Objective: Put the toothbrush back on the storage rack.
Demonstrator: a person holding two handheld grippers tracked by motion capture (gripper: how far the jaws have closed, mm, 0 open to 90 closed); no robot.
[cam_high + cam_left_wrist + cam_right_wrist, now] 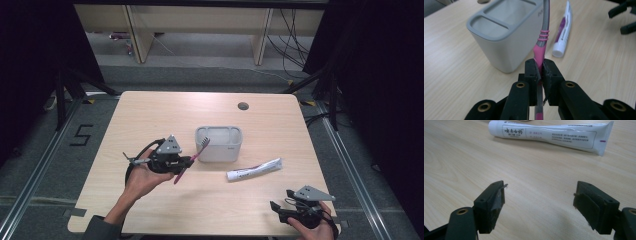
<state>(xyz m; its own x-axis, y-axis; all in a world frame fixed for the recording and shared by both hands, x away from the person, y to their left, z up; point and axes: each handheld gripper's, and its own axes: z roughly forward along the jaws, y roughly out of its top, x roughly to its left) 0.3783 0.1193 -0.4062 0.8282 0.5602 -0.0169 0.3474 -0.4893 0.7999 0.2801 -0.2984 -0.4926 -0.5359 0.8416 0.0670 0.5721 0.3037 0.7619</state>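
Left gripper [182, 162] pinching pink toothbrush [192, 160], frame centre-left, head at grey holder [219, 144] rim; not yet inserted. Right gripper [277, 207] spread, lower right, idle. Toothpaste tube [254, 169] on table, apparently untouched.

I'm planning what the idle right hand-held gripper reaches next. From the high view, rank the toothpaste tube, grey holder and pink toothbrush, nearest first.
1. White toothpaste tube: lying just ahead-left of the right hand-held gripper.
2. Grey plastic two-slot holder: mid-table, beyond the tube.
3. Pink-and-grey toothbrush: farthest left, clamped in the left hand-held gripper.
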